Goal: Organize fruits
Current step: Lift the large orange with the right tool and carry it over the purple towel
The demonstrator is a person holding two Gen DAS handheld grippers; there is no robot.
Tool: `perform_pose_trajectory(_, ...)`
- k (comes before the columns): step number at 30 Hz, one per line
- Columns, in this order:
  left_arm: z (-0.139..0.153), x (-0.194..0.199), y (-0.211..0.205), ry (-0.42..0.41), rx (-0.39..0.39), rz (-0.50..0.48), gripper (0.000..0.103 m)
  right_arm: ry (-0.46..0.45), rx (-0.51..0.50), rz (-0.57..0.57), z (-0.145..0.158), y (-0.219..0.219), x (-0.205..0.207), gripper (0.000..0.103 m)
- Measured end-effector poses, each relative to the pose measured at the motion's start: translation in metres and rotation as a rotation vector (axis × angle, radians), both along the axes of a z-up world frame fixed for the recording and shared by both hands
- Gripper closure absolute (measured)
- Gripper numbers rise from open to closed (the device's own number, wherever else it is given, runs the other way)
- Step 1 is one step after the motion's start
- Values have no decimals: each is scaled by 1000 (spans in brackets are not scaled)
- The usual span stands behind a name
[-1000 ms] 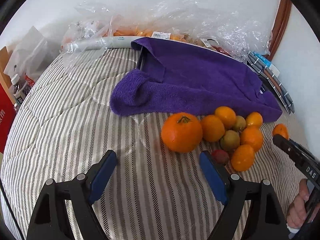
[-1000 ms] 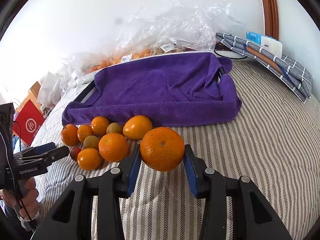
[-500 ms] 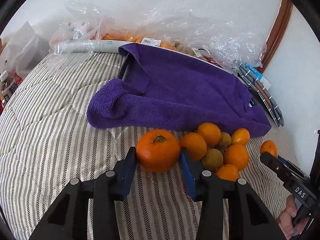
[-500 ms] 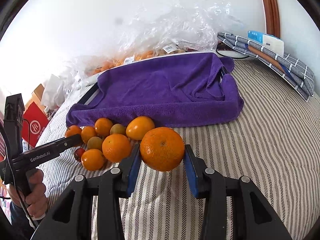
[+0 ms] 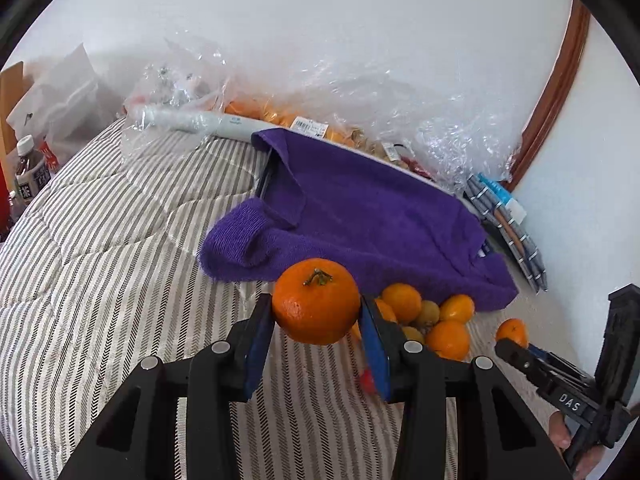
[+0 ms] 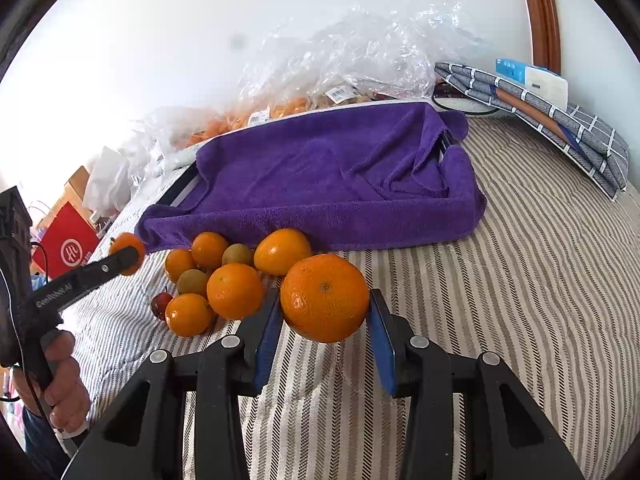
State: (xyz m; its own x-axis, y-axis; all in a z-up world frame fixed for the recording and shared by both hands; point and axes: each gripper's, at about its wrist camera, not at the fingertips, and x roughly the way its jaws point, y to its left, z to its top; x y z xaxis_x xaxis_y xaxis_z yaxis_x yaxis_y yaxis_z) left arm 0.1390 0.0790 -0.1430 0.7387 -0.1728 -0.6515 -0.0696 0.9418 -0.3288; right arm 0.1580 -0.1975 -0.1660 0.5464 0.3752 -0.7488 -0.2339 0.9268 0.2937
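My left gripper (image 5: 316,320) is shut on a large orange (image 5: 316,301) with a green stem, held above the striped bedcover. My right gripper (image 6: 325,316) is shut on another large orange (image 6: 325,297). A pile of small oranges (image 6: 235,290), greenish fruits (image 6: 192,281) and one small red fruit (image 6: 161,303) lies in front of a tray draped with a purple towel (image 6: 320,172). The pile also shows in the left wrist view (image 5: 447,338), behind my right finger there. One small orange (image 5: 512,331) lies apart.
Clear plastic bags (image 5: 320,92) with fruit lie behind the tray by the white wall. A folded grey checked cloth (image 6: 560,120) lies at the far right. A red bag (image 6: 66,246) and a bottle (image 5: 28,168) stand off the bed's left side.
My left gripper closed on the large stemmed orange and lifted it off the bedcover. My right gripper kept its orange and moved slightly nearer the pile.
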Motion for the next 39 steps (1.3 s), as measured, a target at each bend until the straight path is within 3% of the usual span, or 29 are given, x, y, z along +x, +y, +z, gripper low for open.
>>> perform_pose_trajectory(5, 26, 4, -3, -28, 1, -13, 62, -32, -21, -4, 22, -5, 0, 61)
perform_pose_trajectory(12, 62, 33, -5, -89, 60, 19, 62, -120, -30, -29, 62, -6, 24, 61)
perform_pose_trajectory(20, 65, 84, -8, -102, 47, 38, 62, -161, -44, -54, 77, -1, 75, 61)
perform_pose_trajectory(25, 42, 97, -5, -84, 39, 47, 62, -163, -46, -59, 70, 6, 103, 61)
perform_pose_trajectory(29, 23, 104, 0, -41, 31, 58, 62, -106, -57, -32, 42, 12, 118, 61)
perform_pose_trajectory(33, 14, 108, 1, -25, 33, 59, 62, -63, -42, -48, 20, 7, 125, 61)
perform_pose_trajectory(39, 9, 110, -3, -14, 39, 52, 62, -47, -24, -87, 11, -5, 130, 61)
